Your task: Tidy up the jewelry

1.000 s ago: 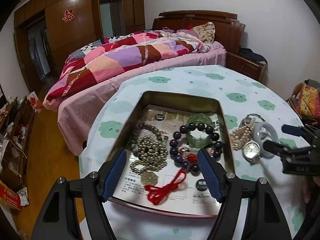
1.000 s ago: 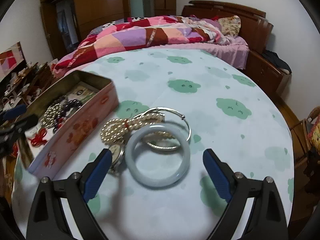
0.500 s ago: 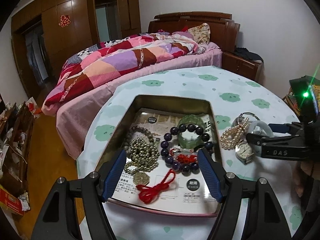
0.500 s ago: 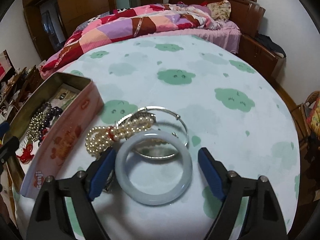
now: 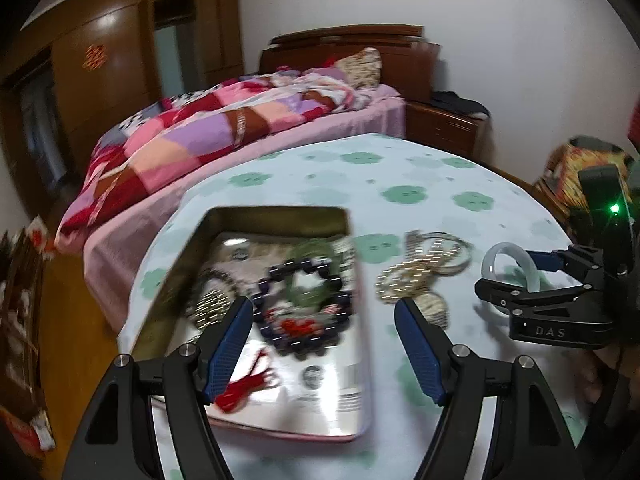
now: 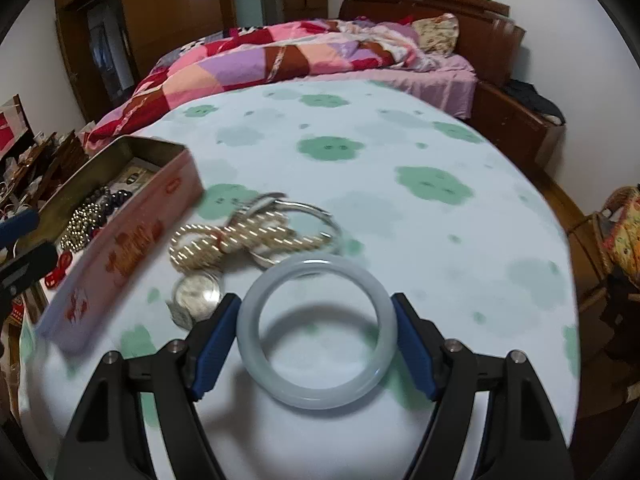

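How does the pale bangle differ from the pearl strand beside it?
The pale bangle is one smooth rigid ring; the pearl strand is many small beads, bunched up. The bangle sits between the right gripper pads; the pearl strand lies free beside the tin. Both are outside the tin.

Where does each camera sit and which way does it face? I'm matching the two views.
Left wrist: on the left gripper, angled down over the open tin; its own open fingers show.
Right wrist: on the right gripper, looking down at the pale bangle between its fingers.
Shared: tin, pearl strand, bangle, bed.
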Demonstrator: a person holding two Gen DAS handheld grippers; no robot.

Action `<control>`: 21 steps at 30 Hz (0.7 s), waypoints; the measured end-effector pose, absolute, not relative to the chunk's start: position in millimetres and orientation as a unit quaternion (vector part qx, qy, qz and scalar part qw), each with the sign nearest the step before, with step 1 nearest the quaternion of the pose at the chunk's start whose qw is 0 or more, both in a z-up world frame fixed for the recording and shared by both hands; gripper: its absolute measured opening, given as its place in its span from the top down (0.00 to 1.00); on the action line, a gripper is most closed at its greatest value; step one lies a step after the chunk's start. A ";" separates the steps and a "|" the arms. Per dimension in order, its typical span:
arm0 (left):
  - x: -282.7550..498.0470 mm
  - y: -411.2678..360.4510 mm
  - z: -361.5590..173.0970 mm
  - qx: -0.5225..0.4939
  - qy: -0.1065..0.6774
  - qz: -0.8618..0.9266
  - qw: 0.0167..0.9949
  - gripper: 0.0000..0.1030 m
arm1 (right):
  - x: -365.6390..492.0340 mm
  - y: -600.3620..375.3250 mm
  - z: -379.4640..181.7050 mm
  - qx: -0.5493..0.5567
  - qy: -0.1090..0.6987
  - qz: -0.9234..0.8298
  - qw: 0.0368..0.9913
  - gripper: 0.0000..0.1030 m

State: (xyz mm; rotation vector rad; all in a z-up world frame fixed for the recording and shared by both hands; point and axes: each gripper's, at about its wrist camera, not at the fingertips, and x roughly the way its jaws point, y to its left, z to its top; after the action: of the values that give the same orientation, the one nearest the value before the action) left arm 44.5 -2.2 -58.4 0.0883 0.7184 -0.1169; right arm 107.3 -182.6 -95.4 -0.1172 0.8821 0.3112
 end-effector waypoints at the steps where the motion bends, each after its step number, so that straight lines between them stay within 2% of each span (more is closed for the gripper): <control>1: 45.4 -10.1 -58.1 0.048 0.351 -0.066 0.933 0.29 | 104.6 -189.5 -95.3 -0.055 0.424 0.146 0.892 0.25; 10: 60.3 -71.6 -78.4 0.094 0.377 -0.115 0.914 0.29 | 102.7 -231.9 -101.5 -0.032 0.425 0.123 0.896 0.25; 15: 70.8 -81.4 -91.2 0.096 0.402 -0.117 0.903 0.29 | 107.0 -236.5 -103.5 -0.026 0.419 0.128 0.899 0.25; 18: 74.7 -84.2 -96.2 0.094 0.413 -0.115 0.898 0.34 | 106.5 -235.2 -104.1 -0.026 0.414 0.134 0.900 0.25; 21: 77.5 -85.8 -102.6 0.091 0.424 -0.112 0.894 0.35 | 104.8 -234.7 -105.4 -0.026 0.411 0.138 0.901 0.25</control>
State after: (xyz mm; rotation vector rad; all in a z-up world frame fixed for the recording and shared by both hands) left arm 77.5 -85.8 -102.6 0.1887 0.8802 -0.2322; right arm 104.8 -234.7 -105.4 -0.0531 0.8498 0.2849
